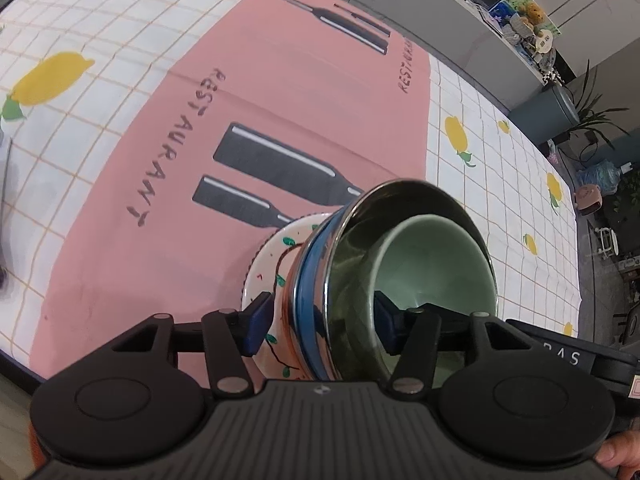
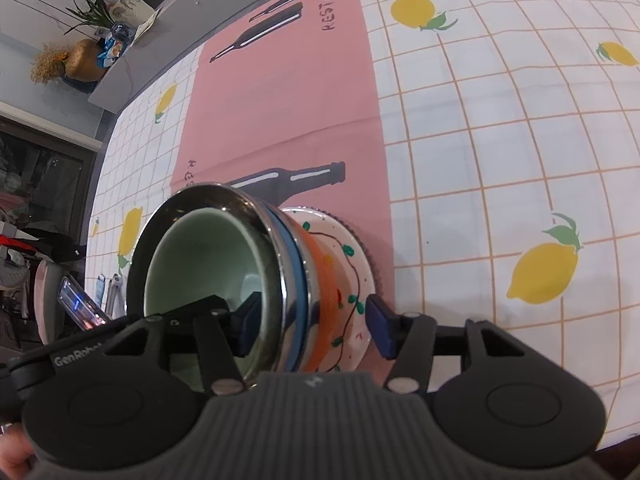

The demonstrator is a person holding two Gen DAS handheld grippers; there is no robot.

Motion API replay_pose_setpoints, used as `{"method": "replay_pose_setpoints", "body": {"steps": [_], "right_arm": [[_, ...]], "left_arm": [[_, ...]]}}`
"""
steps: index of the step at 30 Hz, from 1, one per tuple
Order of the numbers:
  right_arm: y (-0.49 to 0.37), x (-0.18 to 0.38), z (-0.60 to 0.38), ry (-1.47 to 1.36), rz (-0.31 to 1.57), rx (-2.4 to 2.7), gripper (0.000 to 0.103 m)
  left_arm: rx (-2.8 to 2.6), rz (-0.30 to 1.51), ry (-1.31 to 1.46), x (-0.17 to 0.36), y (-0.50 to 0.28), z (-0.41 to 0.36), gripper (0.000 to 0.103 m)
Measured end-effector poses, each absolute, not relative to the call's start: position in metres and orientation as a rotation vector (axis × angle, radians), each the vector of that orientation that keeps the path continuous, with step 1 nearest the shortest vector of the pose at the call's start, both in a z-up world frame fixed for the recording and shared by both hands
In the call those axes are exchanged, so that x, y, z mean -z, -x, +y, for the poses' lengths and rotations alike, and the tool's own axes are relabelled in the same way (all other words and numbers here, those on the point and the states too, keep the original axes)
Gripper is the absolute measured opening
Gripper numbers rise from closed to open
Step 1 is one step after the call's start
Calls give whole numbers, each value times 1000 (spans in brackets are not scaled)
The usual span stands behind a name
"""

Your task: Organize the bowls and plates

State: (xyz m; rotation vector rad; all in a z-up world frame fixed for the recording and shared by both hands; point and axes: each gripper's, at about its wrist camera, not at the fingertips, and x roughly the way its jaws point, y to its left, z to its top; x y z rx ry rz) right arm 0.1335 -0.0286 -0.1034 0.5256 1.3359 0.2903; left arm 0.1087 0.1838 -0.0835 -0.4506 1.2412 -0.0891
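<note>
Both claws, left (image 1: 320, 322) and right (image 2: 312, 320), clamped across stacked bowls (image 1: 400, 248) on plate (image 1: 266, 256); uneven lifting could spill stack.

The shiny metal bowl with the blue band (image 1: 404, 216) (image 2: 208, 204) is polished, mirror-like. Nested inside it, the pale green ceramic bowl (image 1: 436, 264) (image 2: 200, 264) looks smooth and glazed. The white painted ceramic plate (image 1: 272, 252) (image 2: 352, 240) is glossy too. The pink printed placemat (image 1: 280, 100) (image 2: 288, 100) is matt and creased, the lemon-print checked tablecloth (image 1: 100, 40) (image 2: 500, 120) smooth and faintly sheeny. The gripper bodies look like matt black plastic, ribbed on top.
</note>
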Motion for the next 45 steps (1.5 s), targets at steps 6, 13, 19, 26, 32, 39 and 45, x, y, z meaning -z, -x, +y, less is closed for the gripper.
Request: {"method": "replay_pose_setpoints", "body": {"steps": [6, 13, 19, 26, 32, 39, 45], "right_arm": [[-130, 89, -29, -466, 1273, -296, 59], [-114, 35, -37, -304, 1066, -300, 60], [-84, -26, -55, -155, 826, -309, 67], [-34, -65, -86, -94, 668, -296, 77], [19, -60, -101, -43, 532, -201, 77], [67, -36, -99, 30, 505, -188, 77], [83, -15, -95, -8, 582, -194, 79]], "left_arm": [[81, 1156, 339, 57, -105, 181, 64], [118, 948, 152, -4, -84, 165, 64], [224, 769, 24, -61, -48, 139, 65], [308, 617, -89, -76, 9, 108, 65], [274, 608, -88, -49, 42, 97, 65], [272, 605, -19, -23, 67, 104, 64], [216, 651, -30, 3, 78, 103, 70]]}}
